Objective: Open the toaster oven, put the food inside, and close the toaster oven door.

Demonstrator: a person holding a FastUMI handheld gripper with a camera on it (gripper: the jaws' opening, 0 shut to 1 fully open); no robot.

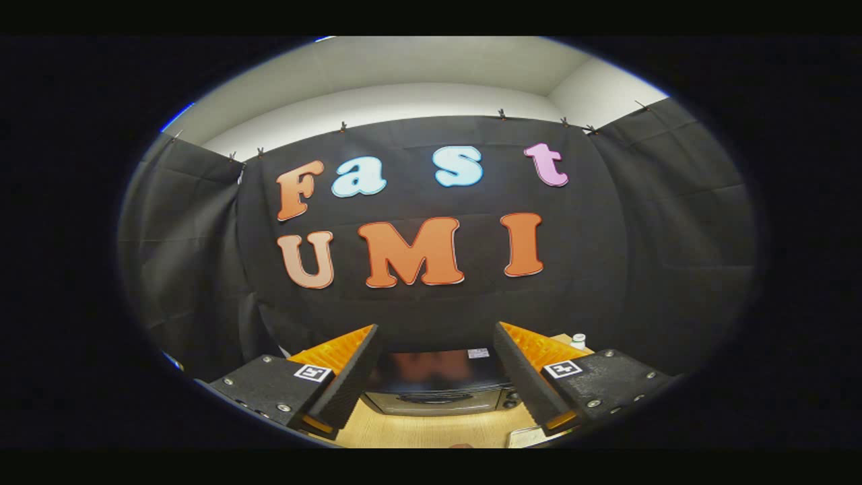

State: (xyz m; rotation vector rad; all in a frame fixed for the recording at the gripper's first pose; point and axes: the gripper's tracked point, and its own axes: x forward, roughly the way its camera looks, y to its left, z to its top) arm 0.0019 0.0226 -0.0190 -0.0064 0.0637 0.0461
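My gripper is held high and open, with nothing between its fingers. Below and beyond the fingers I see the toaster oven from above: a dark glossy top and a silvery front edge with knobs at its right end. It stands on a light wooden table. Its door lies out of sight from this angle, so I cannot tell how it stands. I cannot make out the food.
A small white bottle stands on the table just past the right finger. A pale flat object peeks out under the right finger at the table's near edge. Black cloth closes in the booth behind and to both sides.
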